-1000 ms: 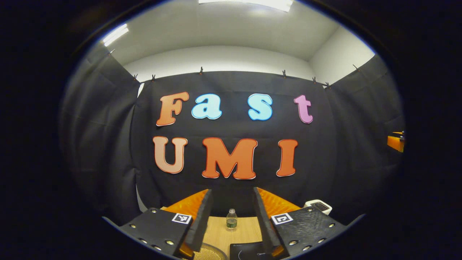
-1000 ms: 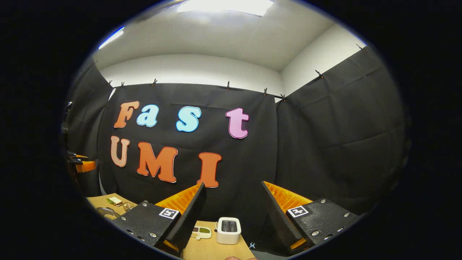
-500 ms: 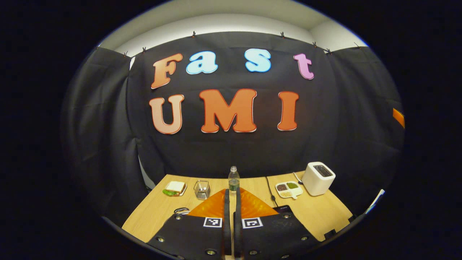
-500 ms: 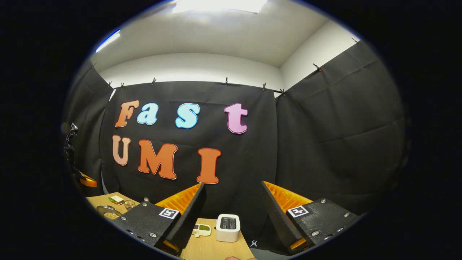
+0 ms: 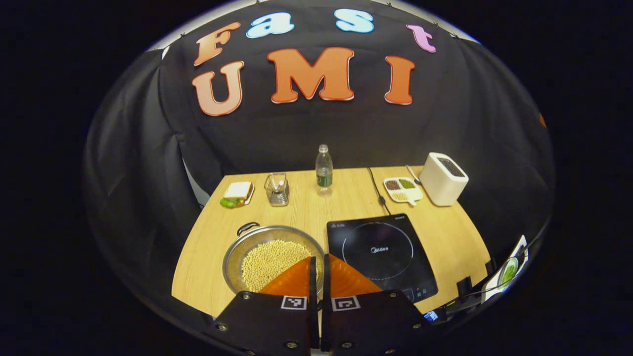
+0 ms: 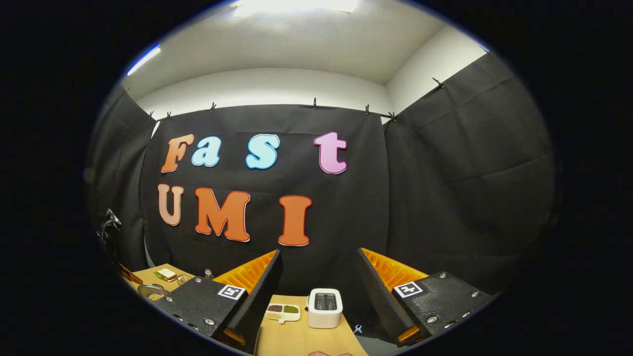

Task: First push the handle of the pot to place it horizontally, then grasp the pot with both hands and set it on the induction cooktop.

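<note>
Silver pot (image 5: pixel 273 257), black cooktop (image 5: pixel 381 254)

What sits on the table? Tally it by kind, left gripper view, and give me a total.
Pot: 1
Induction cooktop: 1
Toaster: 1
Water bottle: 1
Sandwich: 1
Divided dish: 1
Small clear holder: 1
Power cord: 1
Total: 8
</note>
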`<state>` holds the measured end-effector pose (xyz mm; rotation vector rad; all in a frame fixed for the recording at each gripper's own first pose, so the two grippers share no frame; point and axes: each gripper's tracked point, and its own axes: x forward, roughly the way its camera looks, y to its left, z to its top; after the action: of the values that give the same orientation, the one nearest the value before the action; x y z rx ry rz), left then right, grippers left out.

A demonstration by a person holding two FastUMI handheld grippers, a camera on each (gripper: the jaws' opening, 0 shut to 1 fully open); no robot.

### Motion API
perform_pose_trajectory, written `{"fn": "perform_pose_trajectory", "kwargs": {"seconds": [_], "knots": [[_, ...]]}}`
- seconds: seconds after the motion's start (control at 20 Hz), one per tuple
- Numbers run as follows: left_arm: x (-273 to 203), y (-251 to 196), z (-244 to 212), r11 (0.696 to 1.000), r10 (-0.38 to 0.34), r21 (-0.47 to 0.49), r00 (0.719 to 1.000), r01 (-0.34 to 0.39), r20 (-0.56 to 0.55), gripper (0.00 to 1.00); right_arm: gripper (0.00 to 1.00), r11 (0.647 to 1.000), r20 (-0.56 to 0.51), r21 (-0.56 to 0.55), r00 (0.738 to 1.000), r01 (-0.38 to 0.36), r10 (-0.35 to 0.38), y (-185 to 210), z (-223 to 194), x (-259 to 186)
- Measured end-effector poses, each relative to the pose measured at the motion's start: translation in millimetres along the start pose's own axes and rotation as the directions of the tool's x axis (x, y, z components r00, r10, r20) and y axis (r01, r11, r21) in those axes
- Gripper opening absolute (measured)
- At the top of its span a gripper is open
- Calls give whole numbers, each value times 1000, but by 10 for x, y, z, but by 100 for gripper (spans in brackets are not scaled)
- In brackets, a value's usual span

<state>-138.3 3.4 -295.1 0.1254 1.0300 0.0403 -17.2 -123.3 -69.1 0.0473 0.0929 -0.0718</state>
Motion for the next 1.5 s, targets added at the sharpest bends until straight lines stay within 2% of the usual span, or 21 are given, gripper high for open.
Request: {"fn": "perform_pose_trajectory", "kwargs": {"seconds": [0.35,0.7,1.15,1.3,1.5], "knots": [[204,242,-782,994,-74,64,975,89,-212,4,94,1000,-37,22,999,0,1,382,-136,114],[243,364,-1502,978,-108,120,910,169,-399,3,93,1000,-53,6,998,21,-21,538,-185,194],[344,459,-2135,956,-123,157,826,247,-550,4,94,998,-79,-24,995,61,-63,537,-234,143],[458,509,-2282,956,-112,160,809,246,-577,4,94,997,-85,-36,994,73,-76,522,-230,99],[635,599,-2378,943,-81,214,799,256,-596,4,93,995,-85,-53,992,89,-93,509,-208,12]]}}
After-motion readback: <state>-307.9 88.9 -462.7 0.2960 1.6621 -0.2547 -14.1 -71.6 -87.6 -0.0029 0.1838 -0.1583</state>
